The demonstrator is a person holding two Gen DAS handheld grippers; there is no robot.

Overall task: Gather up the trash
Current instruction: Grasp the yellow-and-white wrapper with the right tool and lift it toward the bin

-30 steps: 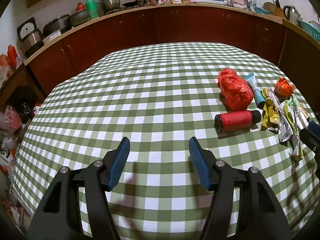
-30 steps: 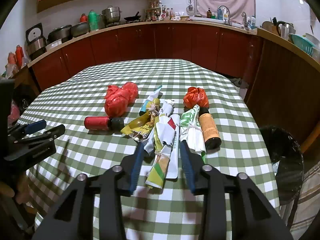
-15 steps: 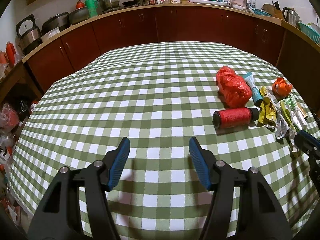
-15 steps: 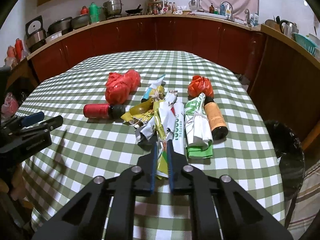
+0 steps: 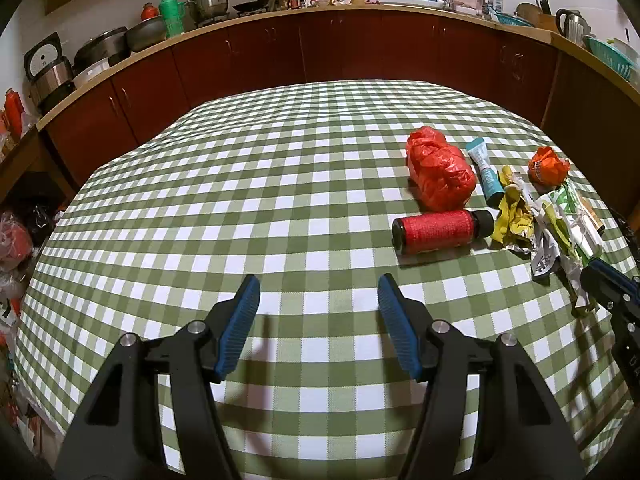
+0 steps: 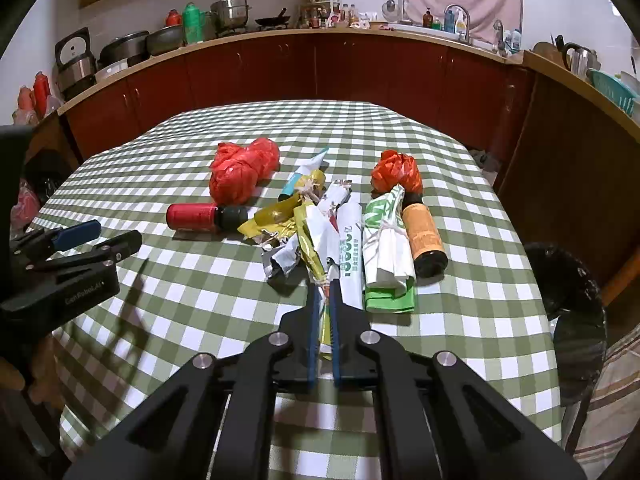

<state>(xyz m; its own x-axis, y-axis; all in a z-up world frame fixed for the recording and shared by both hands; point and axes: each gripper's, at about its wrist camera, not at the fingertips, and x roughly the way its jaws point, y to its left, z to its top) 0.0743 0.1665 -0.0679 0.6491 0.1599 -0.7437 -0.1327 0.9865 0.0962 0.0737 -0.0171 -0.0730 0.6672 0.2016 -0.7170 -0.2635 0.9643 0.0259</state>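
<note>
- Right claw (image 6: pixel 325 288) clamped on a yellow wrapper (image 6: pixel 310 248) in the litter pile mid-surface (image 6: pixel 200 288); left claw (image 5: pixel 318 300) agape over bare cloth, holding nothing
- Two red bags (image 6: pixel 240 172), two bottles (image 6: pixel 202 216), one tube (image 6: pixel 308 170); black bin (image 6: pixel 576 280) beside the surface

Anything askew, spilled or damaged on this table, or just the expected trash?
Nothing spilled or broken. Two bottles lie on their sides: a red bottle and an orange-labelled bottle, among crumpled wrappers. That fits trash awaiting collection beside the black-lined bin.
</note>
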